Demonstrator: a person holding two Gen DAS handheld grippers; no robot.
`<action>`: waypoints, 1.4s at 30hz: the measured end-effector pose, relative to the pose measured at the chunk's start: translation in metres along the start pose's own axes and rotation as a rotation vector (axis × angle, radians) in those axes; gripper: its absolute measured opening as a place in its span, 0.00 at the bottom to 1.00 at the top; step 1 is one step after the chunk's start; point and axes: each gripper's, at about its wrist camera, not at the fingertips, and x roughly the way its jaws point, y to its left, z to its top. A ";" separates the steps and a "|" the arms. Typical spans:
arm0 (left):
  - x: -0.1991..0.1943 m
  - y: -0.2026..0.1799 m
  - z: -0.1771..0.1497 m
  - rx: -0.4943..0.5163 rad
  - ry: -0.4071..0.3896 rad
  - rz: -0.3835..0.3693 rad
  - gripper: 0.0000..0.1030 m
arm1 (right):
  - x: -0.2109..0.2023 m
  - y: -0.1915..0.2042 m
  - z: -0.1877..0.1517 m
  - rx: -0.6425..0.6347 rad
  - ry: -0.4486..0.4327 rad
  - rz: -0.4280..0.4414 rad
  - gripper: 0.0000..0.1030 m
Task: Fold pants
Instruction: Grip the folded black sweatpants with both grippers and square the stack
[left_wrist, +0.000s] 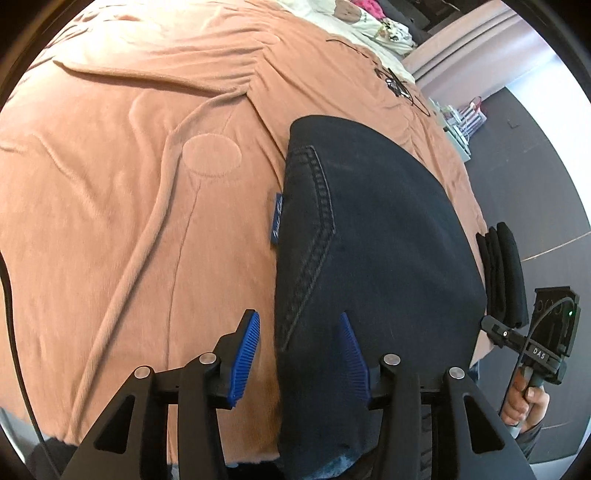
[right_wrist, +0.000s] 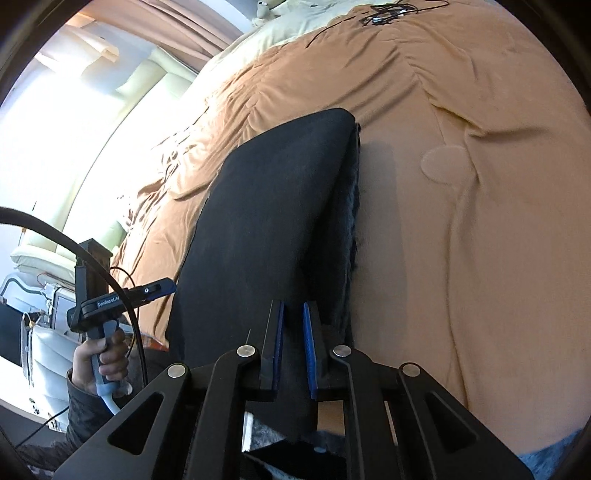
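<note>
Dark navy pants (left_wrist: 376, 236) lie folded on an orange-brown blanket (left_wrist: 129, 184), a stitched back pocket and a blue label showing at their left edge. My left gripper (left_wrist: 299, 328) is open, its left finger over the blanket and its right finger over the pants' near edge. In the right wrist view the pants (right_wrist: 273, 206) run away from me. My right gripper (right_wrist: 293, 325) is nearly closed with a narrow gap, over the pants' near end; whether it pinches cloth is unclear. Each gripper shows in the other's view, the right one (left_wrist: 535, 343) and the left one (right_wrist: 122, 295).
A stack of folded black cloth (left_wrist: 502, 273) lies at the bed's edge right of the pants. Black cables (left_wrist: 399, 81) and a cream pillow (left_wrist: 369, 22) lie at the far end. Dark floor (left_wrist: 546, 184) is beyond the bed. A bright window (right_wrist: 55, 129) is on the left.
</note>
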 end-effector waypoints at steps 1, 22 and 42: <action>0.001 0.000 0.002 0.000 0.000 0.001 0.47 | 0.001 0.001 0.002 -0.004 -0.007 -0.008 0.26; 0.035 0.000 0.051 -0.009 0.019 -0.029 0.46 | 0.022 -0.029 0.016 0.115 -0.054 0.026 0.34; 0.056 0.013 0.080 -0.078 0.019 -0.143 0.51 | 0.090 -0.066 0.051 0.174 0.096 0.259 0.63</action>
